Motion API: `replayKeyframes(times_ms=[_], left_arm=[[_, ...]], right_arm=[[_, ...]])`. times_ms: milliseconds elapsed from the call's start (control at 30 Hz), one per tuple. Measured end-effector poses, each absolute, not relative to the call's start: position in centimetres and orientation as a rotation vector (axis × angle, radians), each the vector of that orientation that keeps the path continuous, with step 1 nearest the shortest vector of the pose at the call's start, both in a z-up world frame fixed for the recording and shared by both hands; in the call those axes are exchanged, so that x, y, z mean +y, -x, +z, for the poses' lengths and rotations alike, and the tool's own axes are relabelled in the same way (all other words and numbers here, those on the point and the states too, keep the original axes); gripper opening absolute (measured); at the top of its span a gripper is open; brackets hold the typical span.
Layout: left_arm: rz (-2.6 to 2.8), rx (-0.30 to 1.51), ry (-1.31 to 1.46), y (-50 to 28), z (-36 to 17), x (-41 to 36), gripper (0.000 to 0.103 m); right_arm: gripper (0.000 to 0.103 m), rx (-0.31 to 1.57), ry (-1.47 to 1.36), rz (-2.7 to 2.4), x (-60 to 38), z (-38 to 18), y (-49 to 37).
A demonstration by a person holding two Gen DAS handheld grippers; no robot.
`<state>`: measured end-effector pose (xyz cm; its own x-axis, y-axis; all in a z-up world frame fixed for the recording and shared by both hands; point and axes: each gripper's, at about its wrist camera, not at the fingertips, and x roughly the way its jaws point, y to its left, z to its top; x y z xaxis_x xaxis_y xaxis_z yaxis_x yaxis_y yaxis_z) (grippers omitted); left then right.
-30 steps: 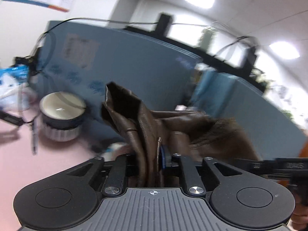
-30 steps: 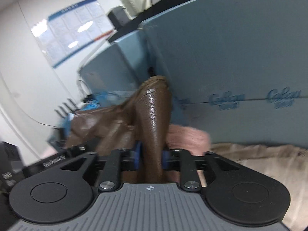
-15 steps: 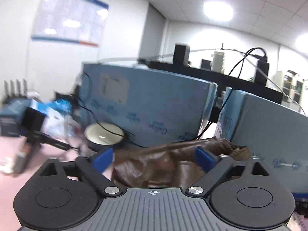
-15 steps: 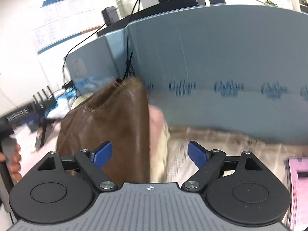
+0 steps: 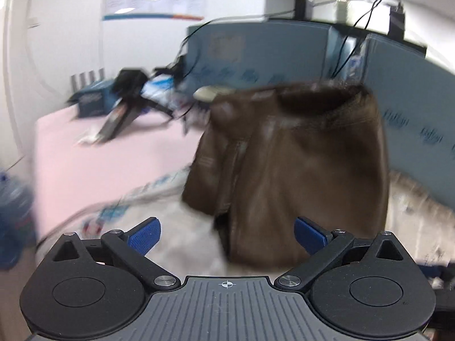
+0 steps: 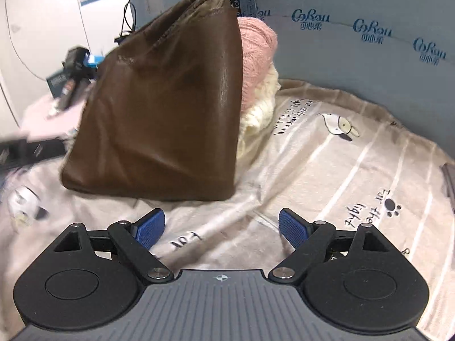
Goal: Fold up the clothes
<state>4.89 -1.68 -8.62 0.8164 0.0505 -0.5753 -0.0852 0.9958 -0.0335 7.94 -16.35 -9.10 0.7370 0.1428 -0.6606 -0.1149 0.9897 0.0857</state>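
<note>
A folded brown leather garment (image 6: 159,108) rests on top of a pile of folded clothes, leaning over a pink knit (image 6: 256,45) and a cream knit (image 6: 258,113). It also shows, blurred, in the left wrist view (image 5: 295,164). My left gripper (image 5: 226,234) is open and empty, just short of the garment. My right gripper (image 6: 221,227) is open and empty, over the printed beige sheet (image 6: 341,170) in front of the pile.
Blue foam panels (image 6: 355,5) wall in the back and right. A pink table surface (image 5: 113,159) lies to the left with a black tool (image 5: 125,108), boxes and cables at its far end. Another black tool (image 6: 68,82) sits left of the pile.
Both grippers held the brown garment a second ago, then opened and let it go. It now rests on the pile, and both grippers have pulled back from it.
</note>
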Motion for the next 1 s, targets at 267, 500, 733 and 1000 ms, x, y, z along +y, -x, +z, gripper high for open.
replayKeyframes(times_ms=[267, 500, 733, 1000], left_arm=[[0.174, 0.721, 0.004, -3.4, -12.7, -3.7, 0.102], [0.227, 0.696, 0.028, -4.1, -13.9, -4.0, 0.103], [0.230, 0.684, 0.029, -4.1, -14.2, -4.2, 0.103], [0.237, 0.682, 0.021, -4.1, -14.3, -4.4, 0.103]], right_arm=[[0.103, 0.668, 0.035, 0.116, -16.5, -11.0, -7.8], [0.103, 0.663, 0.020, 0.123, -16.8, -10.9, -7.9], [0.103, 0.663, 0.027, 0.120, -16.6, -10.9, -7.9], [0.103, 0.663, 0.026, 0.120, -16.6, -10.9, -7.9]])
